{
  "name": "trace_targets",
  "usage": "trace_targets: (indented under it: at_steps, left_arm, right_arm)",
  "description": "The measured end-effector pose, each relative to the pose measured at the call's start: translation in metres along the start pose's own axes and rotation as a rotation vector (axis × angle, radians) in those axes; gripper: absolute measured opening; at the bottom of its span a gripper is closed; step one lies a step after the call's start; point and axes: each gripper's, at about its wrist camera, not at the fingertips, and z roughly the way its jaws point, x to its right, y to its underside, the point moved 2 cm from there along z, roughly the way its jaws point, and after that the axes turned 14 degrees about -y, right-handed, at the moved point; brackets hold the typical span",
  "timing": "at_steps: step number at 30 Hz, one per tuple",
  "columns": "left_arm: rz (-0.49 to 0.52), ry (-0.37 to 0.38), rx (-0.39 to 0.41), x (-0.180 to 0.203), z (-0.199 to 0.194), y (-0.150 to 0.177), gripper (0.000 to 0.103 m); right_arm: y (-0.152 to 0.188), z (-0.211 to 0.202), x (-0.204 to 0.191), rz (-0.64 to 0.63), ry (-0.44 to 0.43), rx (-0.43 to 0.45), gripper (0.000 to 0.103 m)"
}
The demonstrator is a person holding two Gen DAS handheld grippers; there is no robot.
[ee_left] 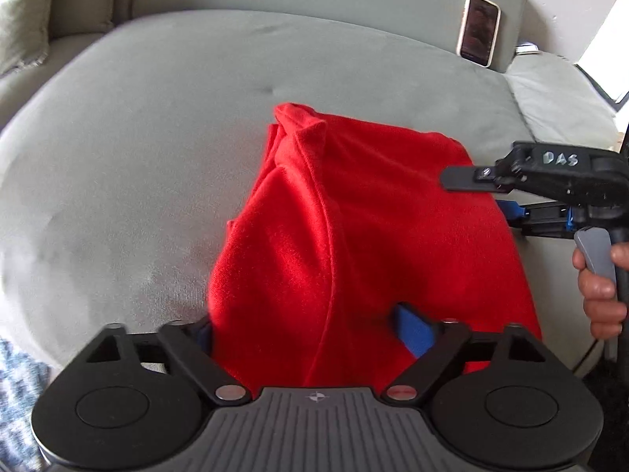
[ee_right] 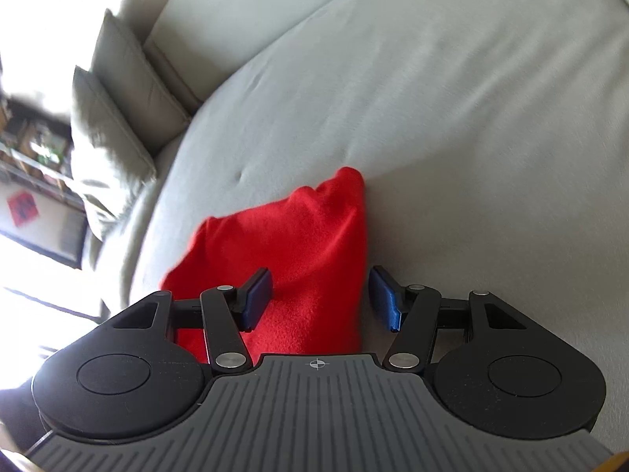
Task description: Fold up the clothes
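Folding looks partway along: the red garment (ee_left: 354, 216) lies on the grey sofa cushion (ee_left: 137, 137) as a narrowed, doubled-up shape with a collar-like bunch at its far end, so the lengthwise folds seem made and a crosswise fold seems to be what remains. That is a judgement from how the cloth lies.

The left gripper (ee_left: 310, 334) sits over the near end of the garment with its fingers wide apart; red cloth fills the gap between them and hides most of the left finger, so I cannot tell whether the pads touch it, and nothing is clamped.

The right gripper (ee_right: 320, 301) is also spread, its 2 blue pads (ee_right: 257, 299) apart: one rests over the cloth, the other stands just beside the garment's edge over bare cushion. It holds nothing.

The next move calls for each gripper to pinch a near corner, catching every layer, and carry it toward the collar end. A phone (ee_left: 477, 29) leans against the backrest, well apart.
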Motion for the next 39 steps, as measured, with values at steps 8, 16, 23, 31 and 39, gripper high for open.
trace_targets:
  at_steps: [8, 16, 23, 31, 39]
  left_arm:
    - [0.005, -0.126, 0.048, 0.016, -0.025, 0.006, 0.038]
    - [0.004, -0.17, 0.07, 0.024, -0.038, 0.01, 0.034]
    - [-0.002, -0.104, 0.122, 0.028, -0.058, 0.009, 0.03]
    - [0.064, 0.03, 0.256, 0.076, -0.111, 0.002, 0.029]
    - [0.264, 0.266, 0.432, 0.192, -0.187, -0.026, 0.029]
  right_arm:
    - [0.012, 0.001, -0.034, -0.246, 0.134, -0.001, 0.008]
    - [0.019, -0.019, -0.067, -0.399, 0.167, 0.038, 0.007]
    - [0.025, -0.042, -0.08, -0.403, 0.168, 0.077, 0.007]
    - [0.032, -0.129, -0.092, -0.4, 0.159, 0.235, 0.006]
    - [0.034, -0.298, -0.084, -0.353, 0.247, 0.551, 0.006]
